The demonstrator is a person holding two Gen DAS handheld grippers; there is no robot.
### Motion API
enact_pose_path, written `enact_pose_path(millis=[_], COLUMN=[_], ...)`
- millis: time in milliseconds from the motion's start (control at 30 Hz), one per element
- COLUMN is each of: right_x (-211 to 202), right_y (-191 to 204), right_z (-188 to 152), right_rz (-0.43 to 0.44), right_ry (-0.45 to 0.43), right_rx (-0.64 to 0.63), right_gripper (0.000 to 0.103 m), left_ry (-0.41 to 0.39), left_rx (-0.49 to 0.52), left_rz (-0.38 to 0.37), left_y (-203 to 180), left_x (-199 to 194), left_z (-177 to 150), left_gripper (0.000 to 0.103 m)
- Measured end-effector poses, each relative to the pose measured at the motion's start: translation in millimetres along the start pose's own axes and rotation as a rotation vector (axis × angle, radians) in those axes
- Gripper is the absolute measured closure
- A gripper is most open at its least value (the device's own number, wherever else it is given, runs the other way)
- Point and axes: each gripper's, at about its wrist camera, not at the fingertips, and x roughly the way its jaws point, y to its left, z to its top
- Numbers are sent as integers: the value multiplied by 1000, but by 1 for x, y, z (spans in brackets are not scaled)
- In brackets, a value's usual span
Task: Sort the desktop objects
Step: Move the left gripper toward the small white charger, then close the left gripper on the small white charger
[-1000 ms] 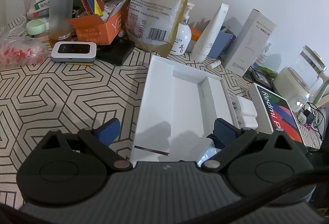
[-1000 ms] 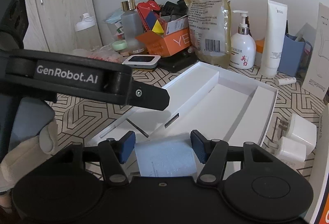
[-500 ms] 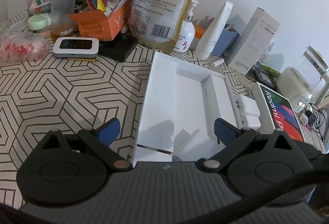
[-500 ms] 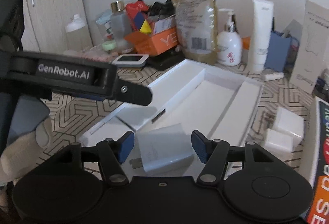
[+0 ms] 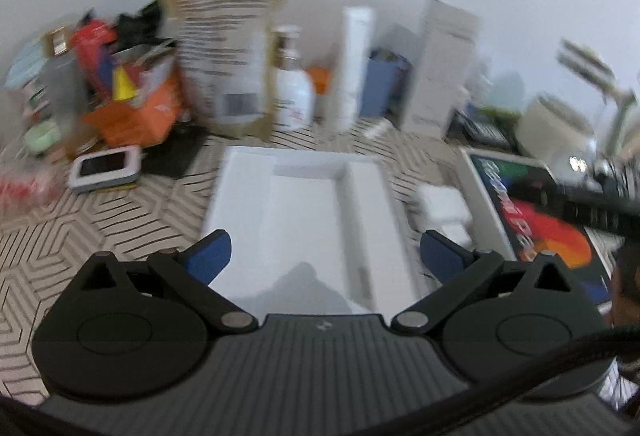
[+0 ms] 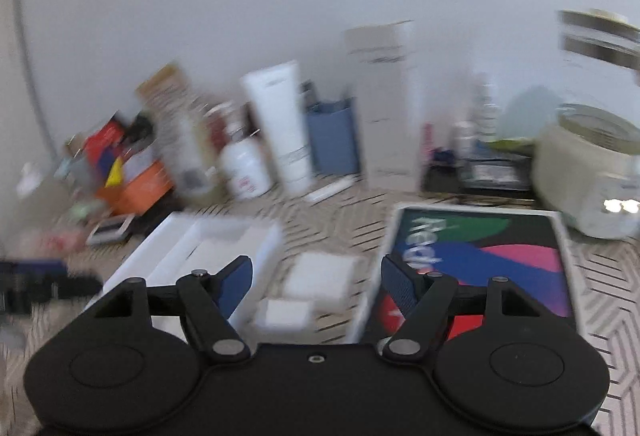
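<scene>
The two white chargers (image 6: 316, 288) are lying on the bench (image 6: 344, 207), in the gap between the white tray (image 6: 192, 248) and the colourful tablet box (image 6: 480, 256). They are sitting right in front of the right gripper (image 6: 316, 286), just past its tips. Its jaws are opening and nothing is between them. This gripper looks nearer, so it will probably do the next grab. The left gripper (image 5: 324, 256) is hanging over the white tray, wide open and holding nothing; the chargers (image 5: 440, 207) are lying off to its right side. The tray and the box edge are crowding the chargers on both sides. Bottles (image 6: 244, 167) and a tall carton (image 6: 384, 99) are standing far behind.
</scene>
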Motion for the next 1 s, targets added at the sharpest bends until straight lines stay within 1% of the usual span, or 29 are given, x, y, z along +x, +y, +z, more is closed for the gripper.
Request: enact_pose_path(millis=[33, 67, 133, 200, 233, 300, 333, 367, 400, 467, 533, 667, 733, 867, 1000], right_x=[-3, -6, -8, -9, -10, -11, -12, -12, -13, -15, -14, -2, 2, 9, 13], right_y=[-3, -4, -7, -11, -13, -16, -19, -22, -24, -32, -44, -65, -70, -78, -77], right_z=[0, -1, -1, 0, 0, 1, 2, 2, 3, 4, 4, 4, 3, 2, 2], right_rz=[-1, 6, 21, 25, 26, 33, 36, 38, 38, 37, 36, 8, -2, -15, -17], right_ry=[-8, -12, -11, -7, -7, -6, -6, -6, -10, -21, -19, 20, 31, 49, 57], right_rx=[5, 1, -7, 2, 8, 15, 21, 28, 37, 63, 116, 198, 218, 248, 246], right_gripper=[27, 27, 27, 27, 27, 27, 27, 27, 27, 27, 27, 27, 27, 27, 27], left_ry=[20, 48, 87, 108, 114, 118, 121, 133, 144, 158, 155, 168, 176, 173, 164], left_rx=[23, 27, 29, 44, 52, 63, 66, 56, 44, -19, -38, -14, -17, -6, 11], left_rz=[-11, -29, -40, -34, -27, -2, 7, -15, -39, -106, -116, -122, -128, -101, -71], left_y=[-10, -18, -35, -52, -60, -73, -79, -81, -84, -81, -83, -91, -93, -96, -98], left_x=[3, 8, 19, 31, 37, 47, 52, 57, 61, 68, 73, 82, 86, 90, 92], left_z=[3, 6, 12, 18, 20, 22, 23, 24, 24, 23, 19, 13, 12, 10, 9], left_gripper=[0, 0, 1, 2, 4, 6, 14, 20, 22, 30, 31, 43, 43, 43, 43])
